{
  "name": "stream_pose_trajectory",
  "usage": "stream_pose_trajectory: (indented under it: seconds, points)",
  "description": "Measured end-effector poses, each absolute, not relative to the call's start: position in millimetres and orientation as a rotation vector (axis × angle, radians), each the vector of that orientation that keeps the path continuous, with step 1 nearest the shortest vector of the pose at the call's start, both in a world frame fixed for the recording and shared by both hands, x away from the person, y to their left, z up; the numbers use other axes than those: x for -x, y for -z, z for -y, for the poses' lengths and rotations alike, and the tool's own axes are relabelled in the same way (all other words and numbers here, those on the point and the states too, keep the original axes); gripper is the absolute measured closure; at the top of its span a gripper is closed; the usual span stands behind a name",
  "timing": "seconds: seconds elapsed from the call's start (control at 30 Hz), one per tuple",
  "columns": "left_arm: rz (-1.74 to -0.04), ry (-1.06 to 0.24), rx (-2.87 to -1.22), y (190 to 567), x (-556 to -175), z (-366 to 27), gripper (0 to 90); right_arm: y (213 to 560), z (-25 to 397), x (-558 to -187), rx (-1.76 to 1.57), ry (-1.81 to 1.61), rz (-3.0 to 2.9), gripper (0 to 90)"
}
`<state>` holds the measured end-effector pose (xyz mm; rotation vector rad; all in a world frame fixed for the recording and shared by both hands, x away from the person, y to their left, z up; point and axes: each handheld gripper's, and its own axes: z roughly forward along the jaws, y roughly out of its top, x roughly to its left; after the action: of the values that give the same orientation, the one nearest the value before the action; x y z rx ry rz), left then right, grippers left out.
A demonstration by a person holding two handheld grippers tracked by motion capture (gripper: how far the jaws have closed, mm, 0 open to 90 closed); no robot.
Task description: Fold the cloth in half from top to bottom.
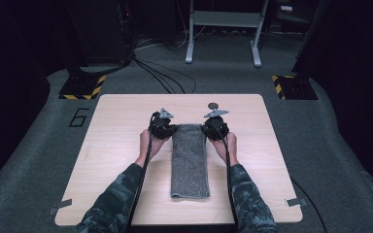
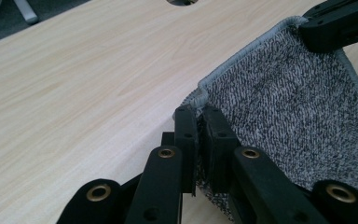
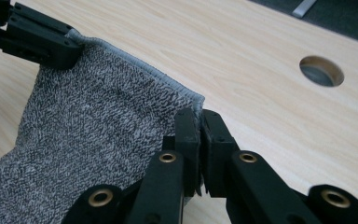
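Observation:
A grey speckled towel [image 1: 190,162] lies folded in a long strip down the middle of the wooden table [image 1: 111,145]. My left gripper [image 1: 171,129] is shut on the towel's far left corner [image 2: 200,95]. The right gripper [image 1: 208,128] is shut on the far right corner [image 3: 193,100]. In the left gripper view my left gripper [image 2: 199,114] pinches the hemmed edge, with the right gripper's jaws at the top right. In the right gripper view my right gripper [image 3: 199,116] clamps the hem, and the towel [image 3: 98,140] stretches toward the other gripper at the top left.
A round cable hole [image 1: 213,105] sits in the table just beyond the right gripper, also in the right gripper view as the hole [image 3: 321,71]. Bare wood lies to either side of the towel. Grey carpet, cables and a metal frame [image 1: 223,29] are beyond the table.

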<state>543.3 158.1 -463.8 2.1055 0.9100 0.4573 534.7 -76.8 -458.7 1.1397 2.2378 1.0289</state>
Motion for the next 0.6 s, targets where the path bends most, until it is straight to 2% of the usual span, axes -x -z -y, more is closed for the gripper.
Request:
stream_pose_trajectory:
  seconds: [0.6]
  points:
    - [-0.892, -0.544, -2.053, 437, -545, -163, 85.3, 436, 72, -543, -1.059, -1.056, -2.201, 86.8]
